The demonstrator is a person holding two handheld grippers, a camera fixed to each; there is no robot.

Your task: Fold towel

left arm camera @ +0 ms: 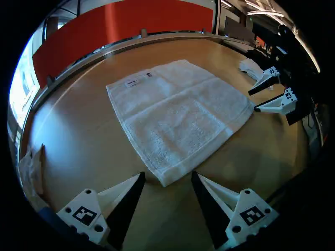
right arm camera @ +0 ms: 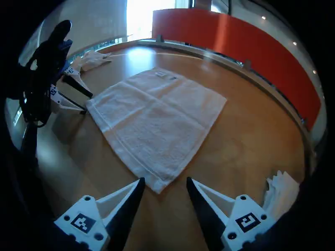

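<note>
**Towel flat on the tabletop, both tongs apart at neighbouring corners.**

The white towel [left arm camera: 180, 113] lies spread flat in the middle of the wooden tabletop [left arm camera: 83, 138], with its label [left arm camera: 138, 81] near the far edge. Your left tongs [left arm camera: 167, 175] stand apart with the near corner just between their tips. Your right tongs [right arm camera: 165, 180] stand apart the same way at the next corner, and neither pinches cloth yet. Expect terry: light, soft and limp, so it will likely sag and drag rather than hold its shape. Take each corner on the thick hem, bite deep enough to catch every layer, and lift both together.
</note>
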